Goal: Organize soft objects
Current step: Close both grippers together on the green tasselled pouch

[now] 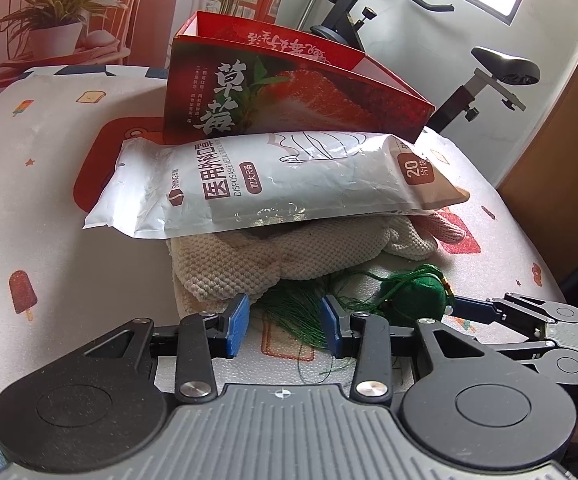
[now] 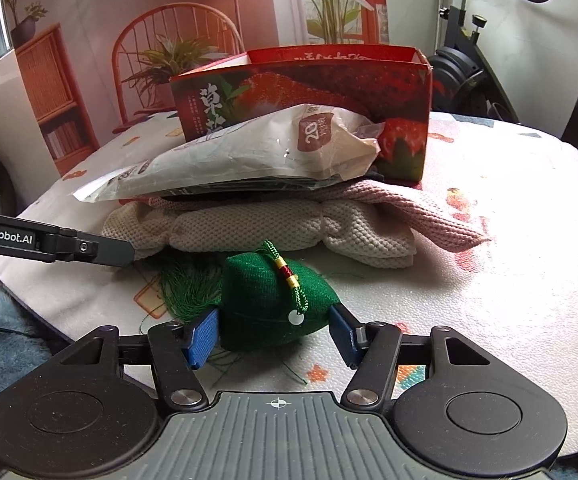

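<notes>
Sachet [image 2: 273, 304]: green cloth pouch lying on the printed mat [image 2: 489, 304], its knotted cord with red and yellow beads draping over the top; a white round tag hanging at the front.
Right gripper [image 2: 275, 336]: jaws standing either side of the pouch, the left blue pad touching the cloth, the right pad sitting just beside it; grip not closed.
Left gripper [image 1: 285, 322]: jaws partly open, holding nothing, hovering over the green tassel threads [image 1: 301, 308] spreading across the mat.
Knit cloths [image 2: 289, 228]: cream piece lying folded just behind the pouch, pink piece [image 2: 429, 216] lying over its far right.
Mask pack [image 1: 273, 180]: white bag resting on the knits, leaning toward the box.
Strawberry box [image 1: 289, 92]: red carton standing open behind the pile.
</notes>
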The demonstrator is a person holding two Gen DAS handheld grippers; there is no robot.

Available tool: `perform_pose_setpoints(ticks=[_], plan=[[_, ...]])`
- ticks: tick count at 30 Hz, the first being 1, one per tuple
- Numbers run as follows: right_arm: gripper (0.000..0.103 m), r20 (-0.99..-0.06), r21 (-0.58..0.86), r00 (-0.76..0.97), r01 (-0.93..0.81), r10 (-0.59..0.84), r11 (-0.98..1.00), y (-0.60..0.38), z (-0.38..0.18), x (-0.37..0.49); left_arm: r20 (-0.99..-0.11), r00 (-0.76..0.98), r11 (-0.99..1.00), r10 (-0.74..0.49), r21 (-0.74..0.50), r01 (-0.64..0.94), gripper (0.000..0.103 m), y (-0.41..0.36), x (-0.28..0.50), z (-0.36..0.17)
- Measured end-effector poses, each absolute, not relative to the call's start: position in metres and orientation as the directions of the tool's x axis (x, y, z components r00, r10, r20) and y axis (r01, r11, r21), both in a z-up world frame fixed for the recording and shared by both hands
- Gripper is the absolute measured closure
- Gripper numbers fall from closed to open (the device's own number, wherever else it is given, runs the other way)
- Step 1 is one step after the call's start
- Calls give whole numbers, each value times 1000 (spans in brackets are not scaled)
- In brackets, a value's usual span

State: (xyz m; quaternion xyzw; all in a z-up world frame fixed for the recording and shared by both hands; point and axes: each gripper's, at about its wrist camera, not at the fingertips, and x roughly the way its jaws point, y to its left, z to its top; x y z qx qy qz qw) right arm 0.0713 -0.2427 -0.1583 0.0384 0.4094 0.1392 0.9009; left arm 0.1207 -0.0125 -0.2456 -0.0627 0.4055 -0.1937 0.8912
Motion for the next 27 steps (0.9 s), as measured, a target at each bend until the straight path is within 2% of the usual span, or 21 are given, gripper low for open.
perform_pose_setpoints(ticks=[7,11,18,27], plan=[[49,-721,187,600,-313,347,931,-220,-166,87,-686,602,912,-409,-288,292,62,-9,121,-244],[49,-725,135,592,-380,353,915,-205,-165,91,-666,611,904,-428,-320,285,62,-3,120,-240],[49,-704,185,596,-372,387,910,-208,-170,88,-673,571,882,-470,-349,316,62,-8,130,-240],[49,-686,176,609,-391,398,903,-204,-172,84,-688,491,843,-535,-396,363,62,-32,141,-248]])
